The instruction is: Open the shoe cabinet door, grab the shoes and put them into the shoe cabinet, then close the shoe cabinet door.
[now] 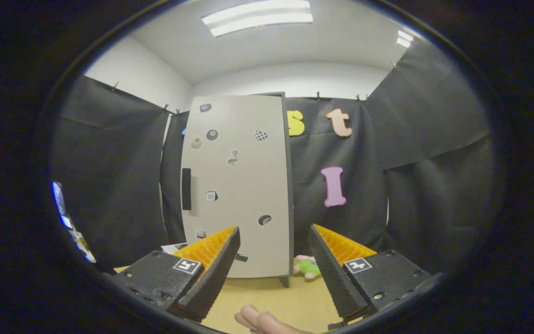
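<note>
Gripper view looks straight across the wooden worktop [290, 299] at the shoe cabinet [239, 185], which stands upright at the far side against the black cloth wall. Its pale door [248, 176] is flat against the front and closed, with a dark vertical handle [186, 189] on the edge away from the hinge side and a scatter of small stickers [261, 135] over its face. A thin dark side panel runs down the cabinet's other edge, ending in a short foot on the worktop.

The gripper [274, 241] hangs in front of the cabinet with its two fingers spread wide, and nothing sits between them; through the gap you see the lower part of the door and bare worktop. One fingertip [230, 241] overlaps the bottom of the door in the picture, though whether it touches cannot be told.

Just beside the cabinet's foot, beyond the fingers, lies a small soft pink and green thing [308, 267] on the worktop; it is too small to say whether it is a shoe or a toy. Nearest the camera, between the finger bases, a person's fingertips [260, 321] rest on the worktop edge. Overhead, a ceiling light [257, 17] glows above white walls.
</note>
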The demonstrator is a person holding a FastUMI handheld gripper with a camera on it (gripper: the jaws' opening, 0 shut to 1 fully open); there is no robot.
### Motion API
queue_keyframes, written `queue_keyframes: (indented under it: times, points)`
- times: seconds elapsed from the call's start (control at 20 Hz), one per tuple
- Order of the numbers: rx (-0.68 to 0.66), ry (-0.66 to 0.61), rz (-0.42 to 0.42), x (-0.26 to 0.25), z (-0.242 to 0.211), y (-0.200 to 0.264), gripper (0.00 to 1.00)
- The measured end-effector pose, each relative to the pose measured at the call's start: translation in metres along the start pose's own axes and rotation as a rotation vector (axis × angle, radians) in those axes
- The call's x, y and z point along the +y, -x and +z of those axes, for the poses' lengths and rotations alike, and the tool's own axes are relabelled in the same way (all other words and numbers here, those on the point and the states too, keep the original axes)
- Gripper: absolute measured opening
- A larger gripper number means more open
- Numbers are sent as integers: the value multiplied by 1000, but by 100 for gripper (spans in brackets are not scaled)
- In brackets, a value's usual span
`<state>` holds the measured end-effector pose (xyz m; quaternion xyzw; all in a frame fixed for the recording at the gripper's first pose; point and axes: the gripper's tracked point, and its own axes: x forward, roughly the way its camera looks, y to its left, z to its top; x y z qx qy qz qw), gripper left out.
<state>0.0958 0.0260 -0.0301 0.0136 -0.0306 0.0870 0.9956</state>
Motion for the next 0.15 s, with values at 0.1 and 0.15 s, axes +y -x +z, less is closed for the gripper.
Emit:
queue_keyframes:
  times: [0.1, 0.15]
  points:
    - [1, 7, 25, 2, 0, 9, 97]
    - [-4, 14, 33, 0, 2, 14, 97]
